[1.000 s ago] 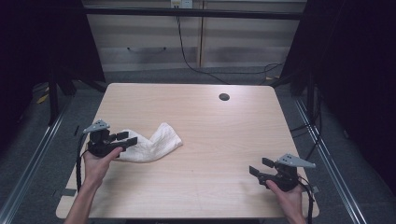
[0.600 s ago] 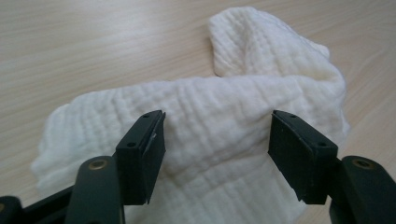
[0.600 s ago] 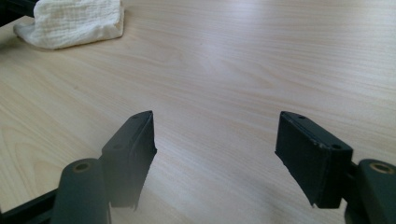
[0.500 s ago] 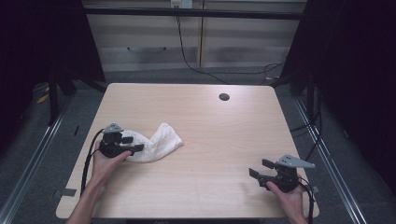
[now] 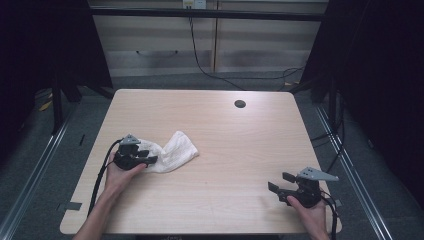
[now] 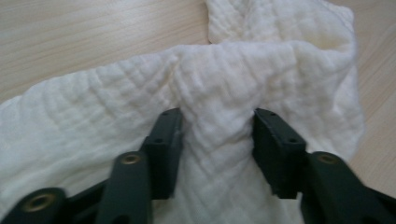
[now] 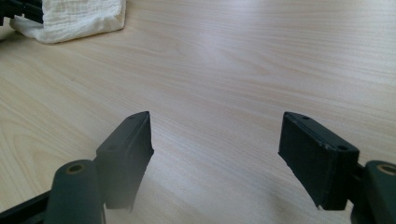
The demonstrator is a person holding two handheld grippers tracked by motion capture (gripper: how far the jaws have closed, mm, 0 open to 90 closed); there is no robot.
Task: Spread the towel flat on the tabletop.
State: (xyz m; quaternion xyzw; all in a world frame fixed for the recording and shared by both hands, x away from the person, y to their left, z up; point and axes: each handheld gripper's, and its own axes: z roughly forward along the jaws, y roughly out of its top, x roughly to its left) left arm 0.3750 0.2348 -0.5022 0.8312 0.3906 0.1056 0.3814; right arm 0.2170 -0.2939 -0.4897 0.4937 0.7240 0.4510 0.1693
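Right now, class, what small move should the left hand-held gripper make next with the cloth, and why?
Probably close the jaws. The left hand-held gripper has a raised fold of the cloth between its two jaws, which stand apart and seem not yet clamped. The right hand-held gripper rests open, far off on the table.

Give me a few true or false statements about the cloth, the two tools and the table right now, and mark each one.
1. The left tool has a fold of the white cloth between its jaws. True.
2. The right tool holds the cloth too. False: its jaws stand open over bare table.
3. The cloth lies flat and spread out. False: it is bunched.
4. A dark round hole sits near the table's far edge. True.
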